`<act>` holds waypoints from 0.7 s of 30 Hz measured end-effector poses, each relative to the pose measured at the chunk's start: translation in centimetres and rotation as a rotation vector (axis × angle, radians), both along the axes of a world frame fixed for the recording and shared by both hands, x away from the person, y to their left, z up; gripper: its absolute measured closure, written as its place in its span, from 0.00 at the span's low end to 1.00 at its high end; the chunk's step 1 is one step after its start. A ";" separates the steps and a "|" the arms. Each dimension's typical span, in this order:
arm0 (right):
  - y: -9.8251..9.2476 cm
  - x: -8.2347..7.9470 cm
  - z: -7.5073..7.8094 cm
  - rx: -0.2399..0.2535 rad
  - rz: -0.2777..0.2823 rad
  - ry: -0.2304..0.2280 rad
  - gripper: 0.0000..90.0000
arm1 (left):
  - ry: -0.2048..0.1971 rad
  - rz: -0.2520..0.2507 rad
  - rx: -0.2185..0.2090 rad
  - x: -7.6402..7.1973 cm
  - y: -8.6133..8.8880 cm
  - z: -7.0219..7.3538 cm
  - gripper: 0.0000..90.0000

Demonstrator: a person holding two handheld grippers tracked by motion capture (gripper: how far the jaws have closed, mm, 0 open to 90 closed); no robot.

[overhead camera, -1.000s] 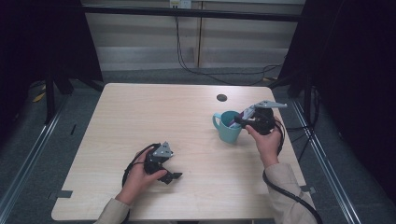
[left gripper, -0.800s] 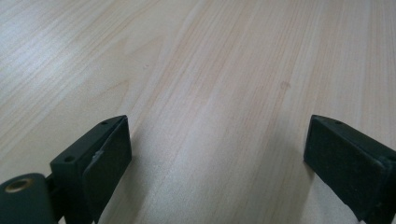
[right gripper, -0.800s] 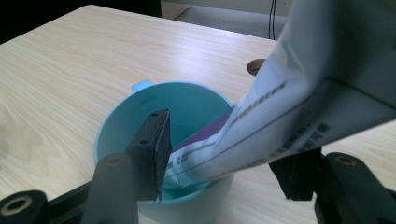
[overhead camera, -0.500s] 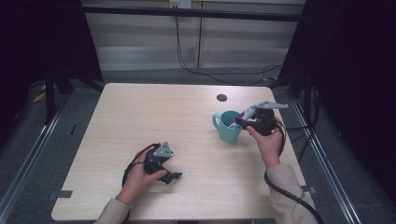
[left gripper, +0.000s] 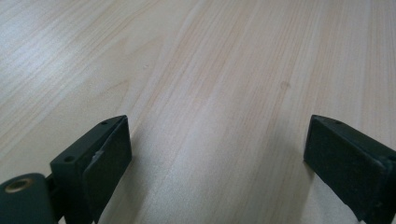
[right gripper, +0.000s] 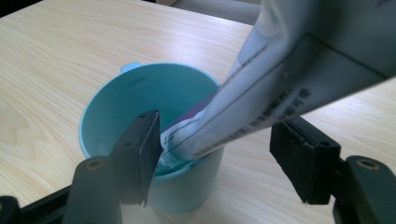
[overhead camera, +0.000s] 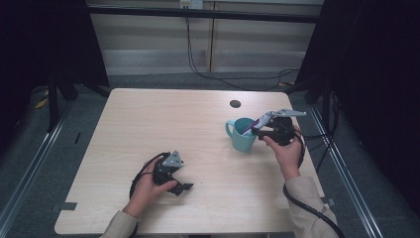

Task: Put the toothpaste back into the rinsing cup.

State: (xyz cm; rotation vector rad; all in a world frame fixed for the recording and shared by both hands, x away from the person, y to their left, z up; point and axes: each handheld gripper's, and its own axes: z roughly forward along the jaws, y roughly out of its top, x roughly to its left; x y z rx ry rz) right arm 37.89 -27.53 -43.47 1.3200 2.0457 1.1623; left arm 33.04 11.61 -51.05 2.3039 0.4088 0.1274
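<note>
The tube (right gripper: 261, 88), white with a purple part, leans with its lower end inside the cup (right gripper: 140, 107) and its upper end sticking out over the rim toward the right gripper (right gripper: 215, 154). It lies between the two jaws of this gripper, but the pads do not press on it: the left pad is just beside it and the right pad stands apart. The jaws have just been opening, so the tube is released. The teal cup stands upright on the table (overhead camera: 163, 124), directly in front of the right gripper (overhead camera: 265, 131), with its handle on the far side from it. The left gripper (overhead camera: 179, 187) rests well apart from the cup, near the front edge of the table, its jaws wide apart with only bare wood between them.
</note>
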 end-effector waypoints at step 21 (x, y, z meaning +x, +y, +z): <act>-1.1 -1.1 0.5 0.007 -0.023 0.040 0.20 | 0.001 0.003 0.000 0.0 0.0 0.0 0.08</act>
